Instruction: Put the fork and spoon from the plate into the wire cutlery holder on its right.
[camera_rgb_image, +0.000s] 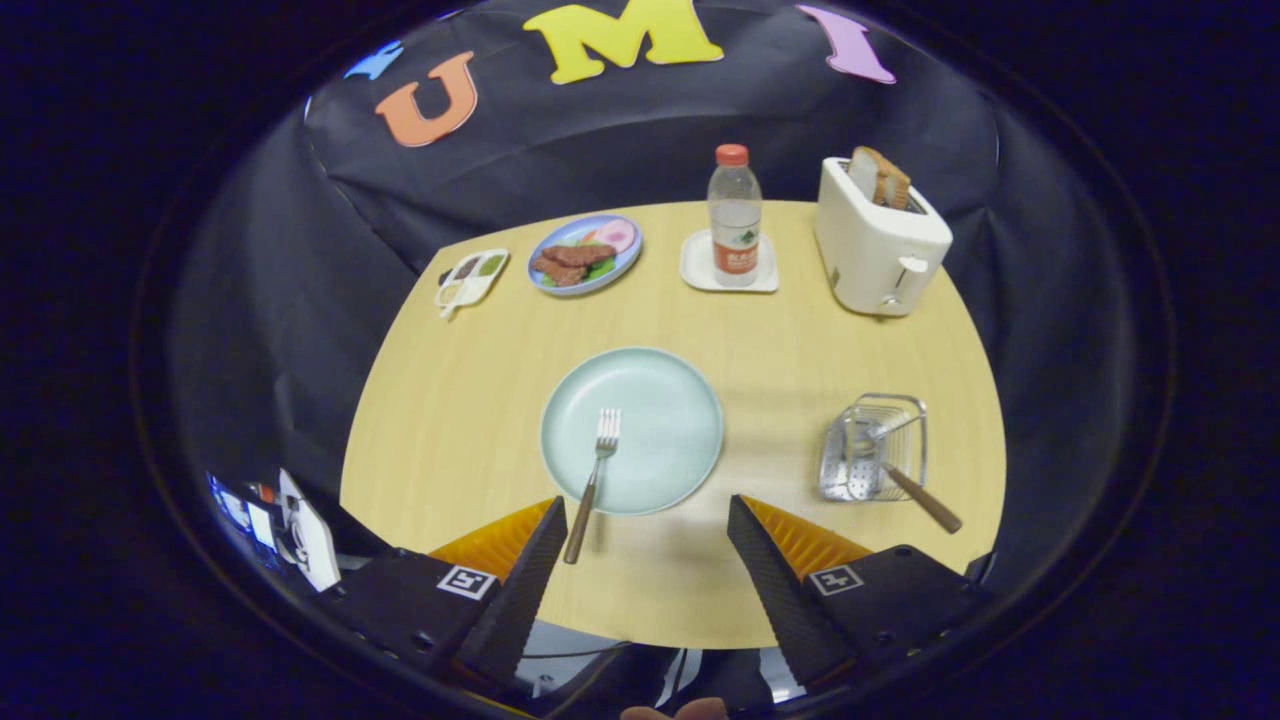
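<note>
A pale green plate (660, 400) sits mid-table, just beyond my fingers. A fork (592, 484) with a brown handle lies on the plate's left part, tines pointing away, its handle reaching over the near rim to just beside my left fingertip. Right of the plate stands the wire cutlery holder (880, 448). A spoon (905, 480) with a brown handle leans inside it, the handle sticking out toward the near right. My gripper (648, 520) is open and holds nothing, hovering above the table's near edge.
At the back of the wooden table (470, 420) stand a white toaster (878, 240) with bread, a water bottle (735, 215) on a white coaster, a blue plate of food (585, 253) and a small white sauce dish (470, 277).
</note>
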